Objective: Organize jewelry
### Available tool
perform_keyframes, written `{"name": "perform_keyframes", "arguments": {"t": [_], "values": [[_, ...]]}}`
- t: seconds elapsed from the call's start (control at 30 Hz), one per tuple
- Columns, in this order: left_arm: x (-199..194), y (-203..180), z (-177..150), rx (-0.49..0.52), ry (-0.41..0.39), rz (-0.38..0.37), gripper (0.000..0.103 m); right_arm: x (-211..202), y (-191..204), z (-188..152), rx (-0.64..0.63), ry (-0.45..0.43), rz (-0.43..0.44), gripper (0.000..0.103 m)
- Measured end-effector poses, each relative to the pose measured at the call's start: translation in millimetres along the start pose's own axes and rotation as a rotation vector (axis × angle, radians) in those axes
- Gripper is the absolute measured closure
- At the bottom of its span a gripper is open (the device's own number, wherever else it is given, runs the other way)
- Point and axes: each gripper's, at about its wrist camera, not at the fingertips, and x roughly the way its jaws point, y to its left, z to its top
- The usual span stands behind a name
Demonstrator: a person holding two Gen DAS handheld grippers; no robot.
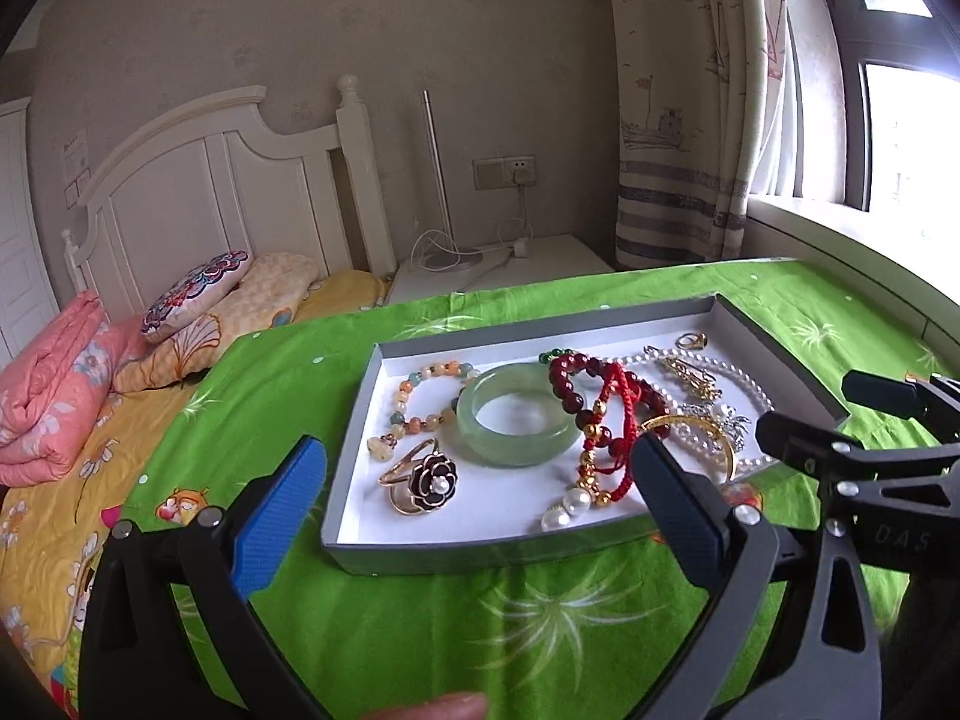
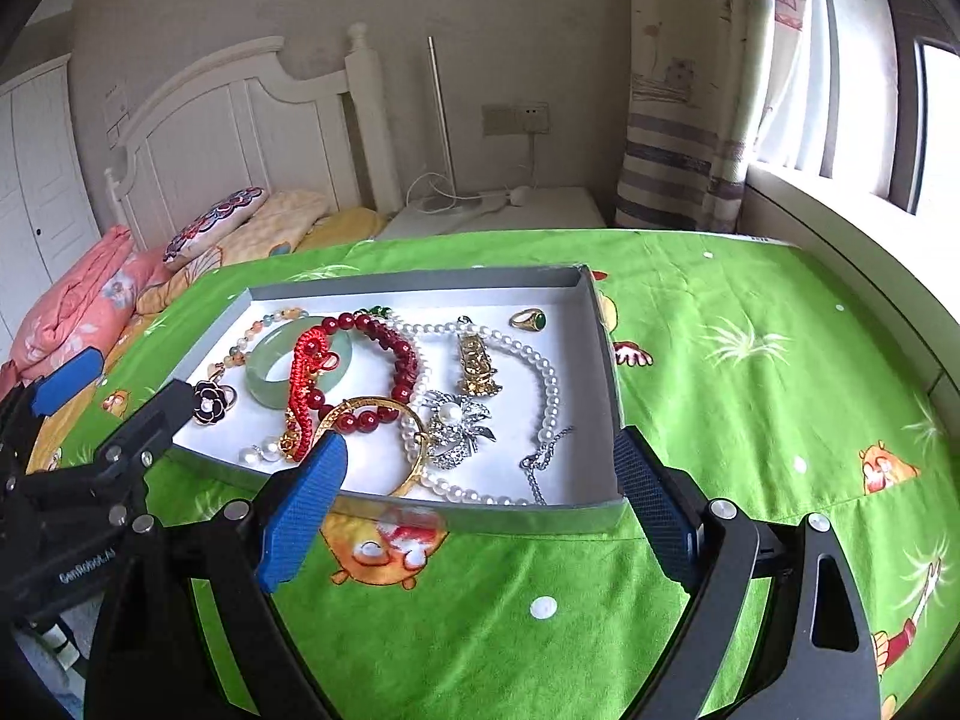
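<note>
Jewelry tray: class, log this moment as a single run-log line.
left gripper: open, empty | right gripper: open, empty | tray: on green cloth, holds jade bangle, pearl necklace | stage: nothing grasped

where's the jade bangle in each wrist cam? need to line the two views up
Left wrist: jade bangle sits centre frame, in the middle of the tray, ahead of the open left gripper.
Right wrist: jade bangle sits left of centre, in the tray's left part, with the red cord bracelet draped over it.
Shared landmark: the black flower ring lies just left of the bangle in both.
</note>
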Motion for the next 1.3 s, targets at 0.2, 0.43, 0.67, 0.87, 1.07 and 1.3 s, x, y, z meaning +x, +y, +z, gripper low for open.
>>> {"name": "perform_keyframes", "arguments": {"t": [0.2, 0.43, 0.67, 0.87, 1.07, 1.3], "values": [[4.2, 8.1, -1.7, -0.049, 0.027, -0.029, 0.002, -1.9, -1.6, -2.2, -0.003, -0.008, -0.005, 0.017], [4.6, 12.7, -1.8, -0.072, 0.034, -0.034, 0.002, -2.9, -1.3, -1.9, 0.001, -0.015, -0.019, 0.017], [5.4, 15.4, -1.8, -0.083, 0.038, -0.035, 0.002, -4.3, -3.8, -1.7, 0.008, -0.024, -0.027, 0.017], [6.7, 18.7, -2.0, -0.098, 0.048, -0.037, 0.002, -6.9, -6.2, -1.1, 0.018, -0.036, -0.038, 0.016], [6.6, 21.5, -1.8, -0.115, 0.054, -0.041, 0.002, -7.7, -3.8, -0.7, 0.001, -0.042, -0.054, 0.017], [7.4, 23.1, -1.4, -0.124, 0.058, -0.044, 0.002, -7.2, -0.4, -1.0, -0.018, -0.041, -0.072, 0.017]]}}
